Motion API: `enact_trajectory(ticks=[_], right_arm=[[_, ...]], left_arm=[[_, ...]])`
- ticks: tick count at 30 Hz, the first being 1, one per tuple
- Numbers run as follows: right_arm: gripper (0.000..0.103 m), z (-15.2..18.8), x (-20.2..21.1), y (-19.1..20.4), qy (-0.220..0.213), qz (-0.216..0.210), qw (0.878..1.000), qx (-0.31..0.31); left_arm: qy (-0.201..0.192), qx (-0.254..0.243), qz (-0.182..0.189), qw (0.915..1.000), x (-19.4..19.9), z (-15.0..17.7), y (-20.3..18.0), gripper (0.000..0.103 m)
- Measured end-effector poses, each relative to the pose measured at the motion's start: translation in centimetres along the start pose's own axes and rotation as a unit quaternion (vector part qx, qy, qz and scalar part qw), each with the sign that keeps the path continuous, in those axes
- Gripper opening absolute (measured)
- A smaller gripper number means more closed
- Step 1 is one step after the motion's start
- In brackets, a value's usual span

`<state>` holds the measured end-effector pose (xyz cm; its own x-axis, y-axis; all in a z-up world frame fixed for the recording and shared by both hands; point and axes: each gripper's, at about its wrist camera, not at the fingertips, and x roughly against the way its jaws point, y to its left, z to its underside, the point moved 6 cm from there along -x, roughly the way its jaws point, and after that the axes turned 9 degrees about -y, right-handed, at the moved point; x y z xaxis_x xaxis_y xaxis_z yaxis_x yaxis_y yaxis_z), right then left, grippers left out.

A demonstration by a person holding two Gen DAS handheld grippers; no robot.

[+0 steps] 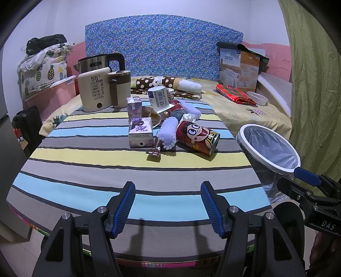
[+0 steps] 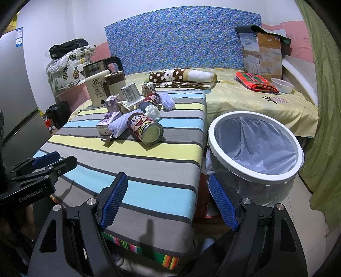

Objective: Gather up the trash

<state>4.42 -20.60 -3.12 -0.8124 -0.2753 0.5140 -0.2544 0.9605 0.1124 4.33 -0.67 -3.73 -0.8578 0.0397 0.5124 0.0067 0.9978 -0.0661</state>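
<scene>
both jaws apart, lined bin [image 2: 255, 147] beside table [image 2: 149, 162]

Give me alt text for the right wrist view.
The open right gripper hovers over the striped table's near edge, beside an empty, bag-lined white bin. A cartoon-printed can, cartons and foam wrap lie farther back.

A table [image 1: 85, 157] under a striped cloth stood before a bed [image 2: 266, 104] with a yellow sheet. A blue floral headboard [image 1: 162, 42] leaned on a white wall [image 1: 53, 19] banded in pink low down. A green curtain [image 1: 315, 85] hung at the right, a grey fridge [image 2: 15, 85] stood left. The floor [image 2: 298, 213] was pale tile.
</scene>
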Motion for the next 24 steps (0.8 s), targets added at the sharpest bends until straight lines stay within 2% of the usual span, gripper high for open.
enact_trajectory(ticks=[15, 24], right_arm=[[0.08, -0.2, -0.6, 0.5, 0.001, -0.006, 1.0, 0.002], [0.08, -0.6, -2.0, 0.9, 0.007, -0.025, 1.0, 0.012]], left_arm=[[0.006, 0.002, 0.006, 1.0, -0.7, 0.4, 0.2, 0.063], [0.014, 0.014, 0.015, 0.9997, -2.2, 0.4, 0.9, 0.063]])
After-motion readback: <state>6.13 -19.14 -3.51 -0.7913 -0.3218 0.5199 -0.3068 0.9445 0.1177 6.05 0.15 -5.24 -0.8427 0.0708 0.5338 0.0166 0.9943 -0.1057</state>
